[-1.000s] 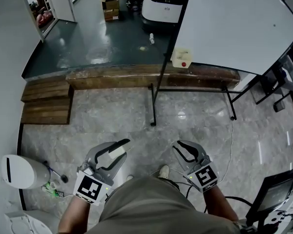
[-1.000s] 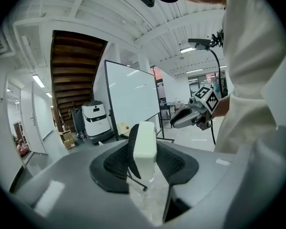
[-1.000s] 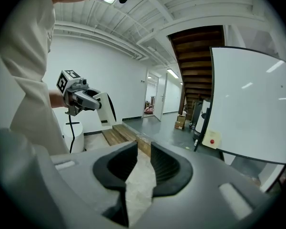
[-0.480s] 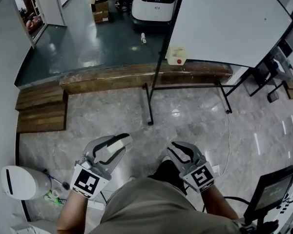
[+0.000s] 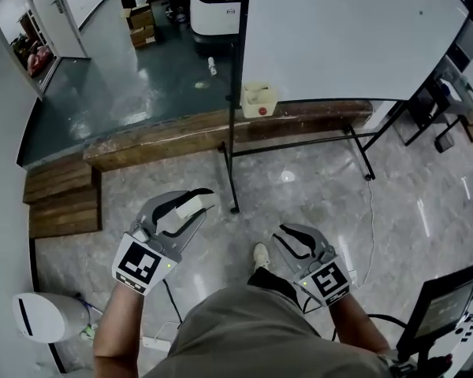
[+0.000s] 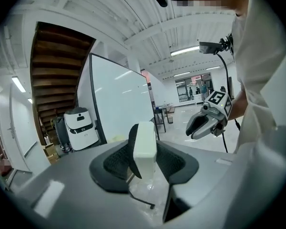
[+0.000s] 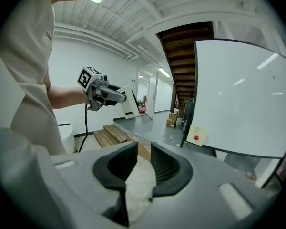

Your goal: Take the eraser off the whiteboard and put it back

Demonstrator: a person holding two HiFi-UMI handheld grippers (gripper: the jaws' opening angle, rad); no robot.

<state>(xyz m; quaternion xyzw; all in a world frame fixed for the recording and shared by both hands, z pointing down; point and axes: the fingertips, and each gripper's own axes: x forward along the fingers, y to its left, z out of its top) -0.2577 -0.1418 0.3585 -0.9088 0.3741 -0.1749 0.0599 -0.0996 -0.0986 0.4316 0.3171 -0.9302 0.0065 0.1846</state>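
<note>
Low in the left half of the head view, the left gripper (image 5: 204,200) is clenched on a white block-shaped eraser (image 5: 189,205), which sits upright between the two dark ribbed pads and stands a little proud of them; the left gripper view shows both pads pressing on its broad faces. Well apart from it, at the lower centre-right of the head view, the right gripper (image 5: 281,234) holds nothing: the right gripper view shows its jaws parted by a narrow gap with only floor behind them. Both grippers point up the frame, towards a large white whiteboard on a black metal stand (image 5: 347,38) that fills the upper right of the head view, so the eraser is off the board and well short of it, held over a pale marbled stone floor (image 5: 315,187). At the board's lower left corner, against the stand's upright post, hangs a small cream box with a red dot (image 5: 258,99). A low, worn wooden step (image 5: 165,136) runs across the frame under the board, with dark grey-green flooring beyond it. At the top centre stands a white boxy machine with a black panel (image 5: 215,2). A white rounded bin (image 5: 43,317) sits at the lower left edge, and one light shoe (image 5: 260,256) shows between the grippers.
</note>
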